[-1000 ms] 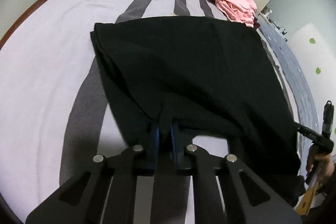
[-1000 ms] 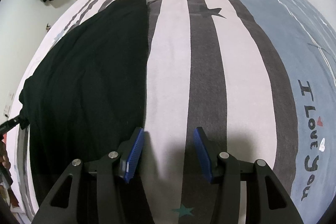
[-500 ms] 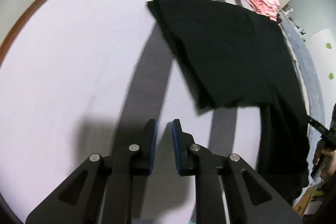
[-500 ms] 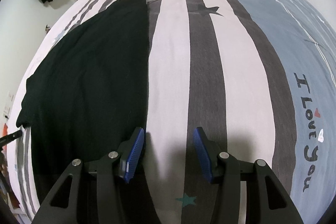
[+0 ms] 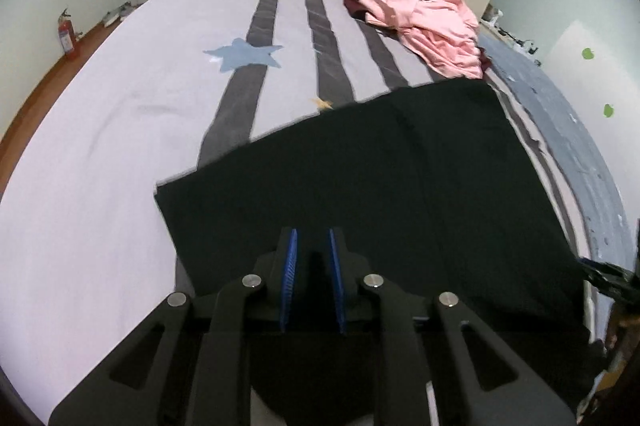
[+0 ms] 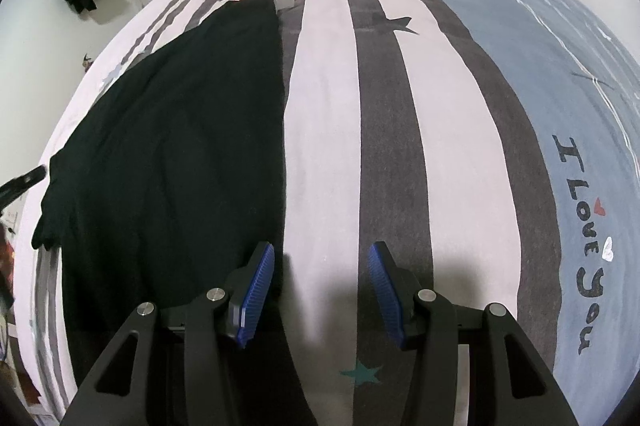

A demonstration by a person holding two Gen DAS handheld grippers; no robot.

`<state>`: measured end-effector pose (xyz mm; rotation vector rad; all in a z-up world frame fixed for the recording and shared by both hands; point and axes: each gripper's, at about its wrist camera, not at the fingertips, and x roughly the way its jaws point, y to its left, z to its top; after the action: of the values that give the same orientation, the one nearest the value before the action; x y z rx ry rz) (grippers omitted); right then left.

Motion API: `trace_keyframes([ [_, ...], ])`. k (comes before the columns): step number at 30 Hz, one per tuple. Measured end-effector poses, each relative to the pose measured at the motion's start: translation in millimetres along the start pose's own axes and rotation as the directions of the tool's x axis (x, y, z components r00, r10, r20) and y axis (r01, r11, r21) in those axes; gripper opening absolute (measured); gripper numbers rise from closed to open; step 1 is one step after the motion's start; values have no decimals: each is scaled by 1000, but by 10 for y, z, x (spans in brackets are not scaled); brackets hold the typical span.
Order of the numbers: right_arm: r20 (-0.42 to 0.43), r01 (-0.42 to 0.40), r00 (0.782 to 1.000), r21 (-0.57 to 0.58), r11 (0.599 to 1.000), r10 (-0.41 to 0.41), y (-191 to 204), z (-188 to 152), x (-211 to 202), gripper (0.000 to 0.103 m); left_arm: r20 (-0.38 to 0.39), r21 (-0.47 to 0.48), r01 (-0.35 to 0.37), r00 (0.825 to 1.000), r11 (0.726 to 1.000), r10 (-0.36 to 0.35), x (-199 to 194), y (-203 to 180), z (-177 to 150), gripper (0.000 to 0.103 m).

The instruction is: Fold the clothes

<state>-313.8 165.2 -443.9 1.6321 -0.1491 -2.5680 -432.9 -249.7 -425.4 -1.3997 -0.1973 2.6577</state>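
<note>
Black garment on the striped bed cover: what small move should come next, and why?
Probably lower the left gripper onto the near edge of the black fabric garment and close on it. Its jaws are opening with nothing pinched between them, and the garment lies flat beneath. The right gripper hovers open beside the garment's long edge, over the striped bed cover.

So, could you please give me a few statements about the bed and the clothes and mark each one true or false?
1. The black garment lies spread on the striped bedspread. True.
2. The pink clothes lie folded on top of the black garment. False: they sit crumpled in a heap beyond it, on the bedspread.
3. The right tool has nothing between its pads. True.
4. The left tool pinches the garment. False: its jaws are opening, with nothing pinched between them.
5. The bedspread reads "I Love You". True.
</note>
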Motion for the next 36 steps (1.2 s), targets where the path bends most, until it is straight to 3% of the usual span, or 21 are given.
trace_keyframes([
  [3, 0, 2, 1000, -6, 1000, -2, -5, -4, 5, 46, -41, 7, -109, 993, 994, 109, 188, 168, 18, 17],
  [5, 0, 4, 1000, -10, 1000, -4, -8, -7, 8, 46, -69, -9, -204, 977, 979, 203, 332, 417, 25, 17],
  [7, 0, 7, 1000, -5, 1000, -7, -32, -18, -1, 46, -48, 0, -288, 957, 958, 287, 296, 535, 37, 17],
  [10, 6, 19, 1000, 4, 1000, -19, -102, -44, -41, 46, -11, -30, -262, 965, 965, 262, 112, 521, 84, 17],
  [14, 18, 39, 999, 40, 998, -40, -254, -116, -130, 46, 66, 28, -34, 997, 999, 32, -253, -64, 49, 18],
  [18, 33, 66, 997, 79, 995, -68, -377, -223, -248, 46, 8, 134, 68, 998, 989, -70, -250, -481, -290, 19],
  [22, 41, 82, 995, 113, 990, -87, -451, -378, -380, 46, -68, 125, -69, 995, 990, 78, -19, -229, -602, 19],
  [25, 39, 99, 994, 119, 988, -104, -507, -518, -485, 46, -41, 39, -159, 986, 987, 160, -187, 81, -665, 19],
  [30, 23, 85, 996, 145, 986, -89, -751, -745, -611, 46, -16, -47, -152, 988, 987, 151, -813, 180, -949, 21],
  [33, 22, 47, 998, 158, 986, -51, -921, -841, -655, 46, 20, -56, -128, 991, 990, 129, -1173, -118, -1180, 22],
  [36, 18, -8, 1000, 120, 993, 6, -1048, -949, -690, 49, 45, -146, -108, 992, 983, 116, -1488, -409, -1514, 25],
])
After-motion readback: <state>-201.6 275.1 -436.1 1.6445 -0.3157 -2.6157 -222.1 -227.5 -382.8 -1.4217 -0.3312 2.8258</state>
